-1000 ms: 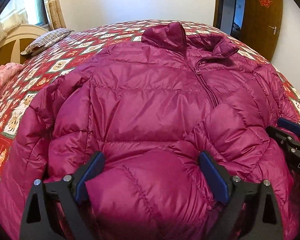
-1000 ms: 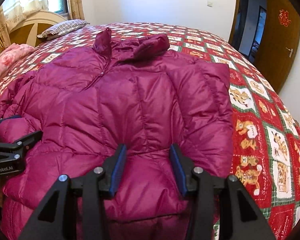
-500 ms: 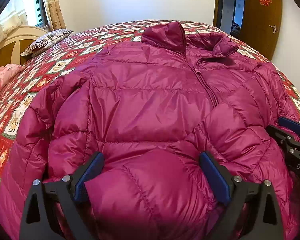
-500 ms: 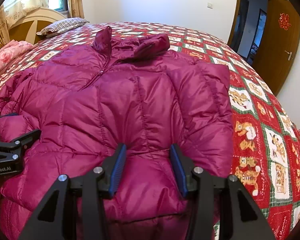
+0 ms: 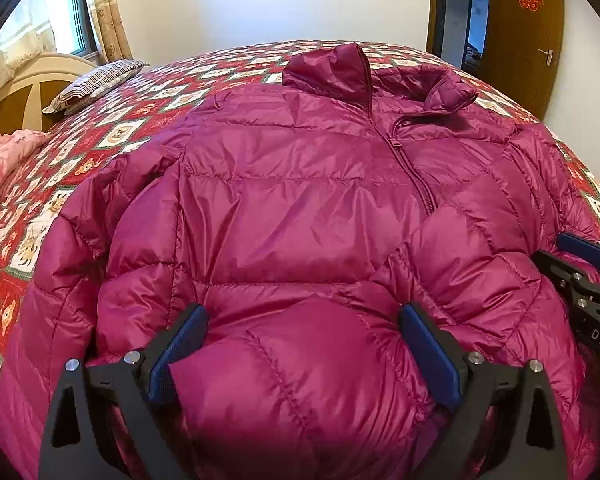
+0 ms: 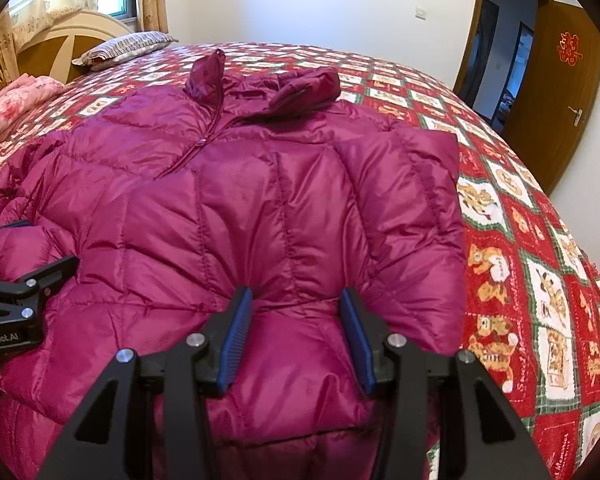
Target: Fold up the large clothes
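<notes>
I've got the shiny magenta quilted down jacket (image 5: 300, 208) lying face-up on the red patchwork bed (image 6: 520, 240). My left gripper (image 5: 300, 352) and right gripper (image 6: 296, 336) both clench bunched hem padding. It's light, puffy, slippery; pinch deep at seams.

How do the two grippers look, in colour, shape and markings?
Both look the same. The left gripper has a matte black frame with triangular cut-outs, silver round screw heads, and blue ribbed pads lining the insides of its jaws. The right gripper matches it. White lettering marks their sides: "DAS" shows on the right one in the left wrist view, "Robot.AI" on the left one in the right wrist view. No cables or sleeves are visible.
</notes>
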The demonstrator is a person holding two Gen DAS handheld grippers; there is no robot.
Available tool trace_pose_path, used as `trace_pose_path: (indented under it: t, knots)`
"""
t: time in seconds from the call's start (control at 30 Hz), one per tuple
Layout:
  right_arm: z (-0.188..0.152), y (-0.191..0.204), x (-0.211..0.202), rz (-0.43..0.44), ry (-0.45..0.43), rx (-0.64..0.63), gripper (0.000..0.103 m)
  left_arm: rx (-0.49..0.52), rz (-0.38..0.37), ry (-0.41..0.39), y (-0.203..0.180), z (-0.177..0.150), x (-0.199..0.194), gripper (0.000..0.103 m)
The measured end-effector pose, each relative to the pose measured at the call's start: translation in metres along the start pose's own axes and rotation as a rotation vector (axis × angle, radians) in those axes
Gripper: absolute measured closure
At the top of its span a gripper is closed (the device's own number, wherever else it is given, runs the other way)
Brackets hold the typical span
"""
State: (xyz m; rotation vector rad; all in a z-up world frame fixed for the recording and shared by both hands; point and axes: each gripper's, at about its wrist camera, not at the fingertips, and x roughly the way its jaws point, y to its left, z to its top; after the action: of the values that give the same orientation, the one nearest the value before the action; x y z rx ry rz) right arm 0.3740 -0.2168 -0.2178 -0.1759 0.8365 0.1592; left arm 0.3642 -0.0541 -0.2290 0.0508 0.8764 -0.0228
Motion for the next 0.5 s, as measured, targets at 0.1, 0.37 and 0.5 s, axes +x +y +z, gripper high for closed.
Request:
trace_pose_path:
  t: [0.1,0.37,0.5]
  knots:
    - [0.0,0.002,0.0,-0.011,0.001,-0.009,0.053,0.0,0.002,0.003,0.0,0.0,0.0,0.004]
    - [-0.003,-0.012,-0.045,-0.011,-0.089,0.058,0.019,0.0,-0.019,-0.051,0.031,0.01,-0.053,0.004]
    - [-0.022,-0.019,-0.083,0.037,-0.132,0.094,0.008,-0.029,0.044,-0.108,0.098,-0.01,-0.103,0.004]
